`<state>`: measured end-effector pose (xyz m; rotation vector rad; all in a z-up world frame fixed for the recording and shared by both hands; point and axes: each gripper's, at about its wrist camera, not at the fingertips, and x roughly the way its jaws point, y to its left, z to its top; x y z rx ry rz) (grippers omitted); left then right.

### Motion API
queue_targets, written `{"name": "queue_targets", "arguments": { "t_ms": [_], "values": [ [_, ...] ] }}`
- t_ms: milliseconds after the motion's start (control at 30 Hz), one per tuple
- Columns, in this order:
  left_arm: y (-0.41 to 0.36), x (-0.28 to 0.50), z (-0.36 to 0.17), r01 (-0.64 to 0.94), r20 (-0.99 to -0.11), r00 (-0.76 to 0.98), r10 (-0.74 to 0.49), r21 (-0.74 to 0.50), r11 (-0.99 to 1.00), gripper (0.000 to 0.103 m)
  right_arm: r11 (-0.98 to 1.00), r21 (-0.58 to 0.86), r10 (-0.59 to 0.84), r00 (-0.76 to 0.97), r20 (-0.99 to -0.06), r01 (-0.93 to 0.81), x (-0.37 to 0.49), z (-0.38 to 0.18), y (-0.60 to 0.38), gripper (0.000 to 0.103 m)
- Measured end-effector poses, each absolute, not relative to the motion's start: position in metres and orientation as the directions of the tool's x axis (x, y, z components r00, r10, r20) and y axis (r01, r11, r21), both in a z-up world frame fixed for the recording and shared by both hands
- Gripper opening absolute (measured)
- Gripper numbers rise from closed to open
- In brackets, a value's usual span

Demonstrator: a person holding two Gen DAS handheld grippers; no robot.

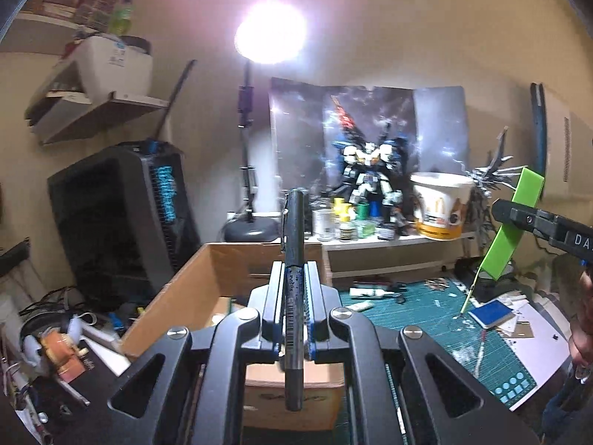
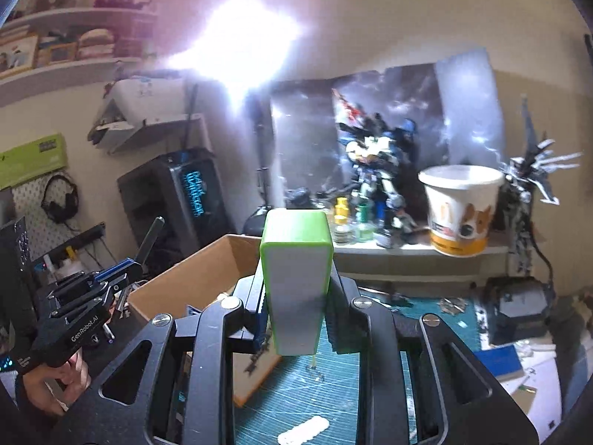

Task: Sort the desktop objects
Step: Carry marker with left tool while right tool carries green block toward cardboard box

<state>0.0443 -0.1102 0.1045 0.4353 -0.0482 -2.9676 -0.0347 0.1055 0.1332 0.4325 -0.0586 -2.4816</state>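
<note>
Pen (image 1: 294, 289) lengthwise, tip forward, toward cardboard box (image 1: 207, 274).

Left gripper (image 1: 294, 289): jaws closed tight on a dark pen (image 1: 293, 296) that stands nearly upright between the pads; pointing slightly downward; held up off the desk. Bare hand (image 2: 55, 382) wrapped under its black handle, seen from the right wrist view.

Right gripper (image 2: 296, 296): jaws clamped on the sides of a green-edged white block (image 2: 296, 282), which sticks up and forward; tilted slightly downward; raised above the desk.
</note>
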Motion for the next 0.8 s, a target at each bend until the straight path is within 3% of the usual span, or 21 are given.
{"name": "queue_targets", "arguments": {
  "t_ms": [500, 800],
  "values": [
    [-0.163, 0.108, 0.115, 0.351, -0.268, -0.897, -0.351, 0.048, -0.935, 0.01, -0.648, 0.108, -0.749, -0.605, -0.271, 0.754, 0.003, 0.142, 0.022, 0.023],
    [-0.176, 0.126, 0.114, 0.412, -0.282, -0.868, -0.409, 0.053, -0.91, 0.01, -0.59, 0.103, -0.789, -0.545, -0.284, 0.801, 0.016, 0.139, -0.003, 0.023]
  ]
}}
